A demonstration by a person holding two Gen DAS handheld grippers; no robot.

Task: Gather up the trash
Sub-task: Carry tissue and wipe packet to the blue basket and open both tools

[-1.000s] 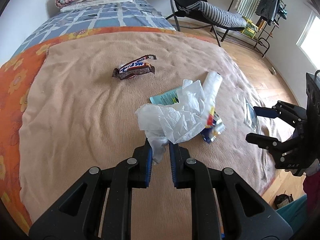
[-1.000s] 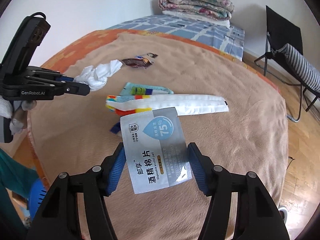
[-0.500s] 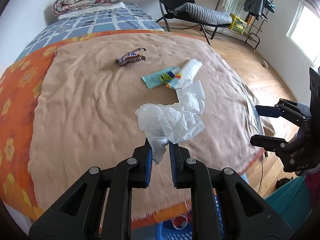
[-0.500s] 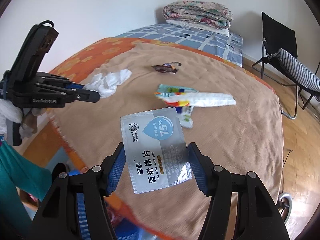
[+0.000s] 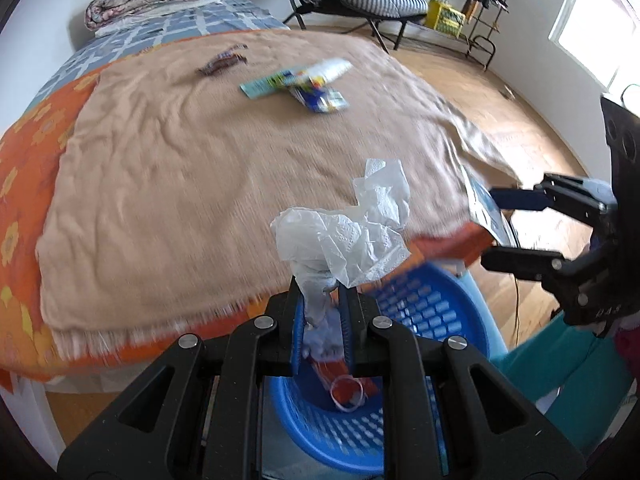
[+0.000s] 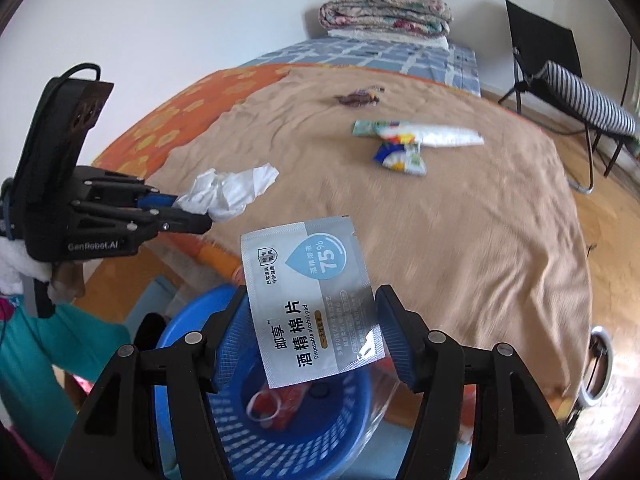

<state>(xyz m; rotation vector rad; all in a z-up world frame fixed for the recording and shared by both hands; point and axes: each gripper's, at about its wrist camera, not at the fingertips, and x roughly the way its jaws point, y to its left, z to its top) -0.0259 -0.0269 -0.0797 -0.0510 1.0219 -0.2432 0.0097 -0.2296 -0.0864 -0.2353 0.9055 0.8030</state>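
Left wrist: left gripper point(image 5: 320, 312) is pinching a tissue point(image 5: 344, 236), jaws nearly closed, over the blue basket point(image 5: 432, 312) at 6 o'clock; red scraps are sitting inside.

Right wrist: right gripper point(image 6: 312, 332) is clamping a wipe packet point(image 6: 312, 304) half-open, basket point(image 6: 192, 320) below at 6 o'clock.

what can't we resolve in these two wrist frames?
- Blue basket contents: both views, tools and held trash cover most.
- Brown wrapper print: both views, small, motion-blurred.
- Alcohol pad packet in left view: edge-on, face unreadable.
- Tissue lower end: hidden between left tool pads.
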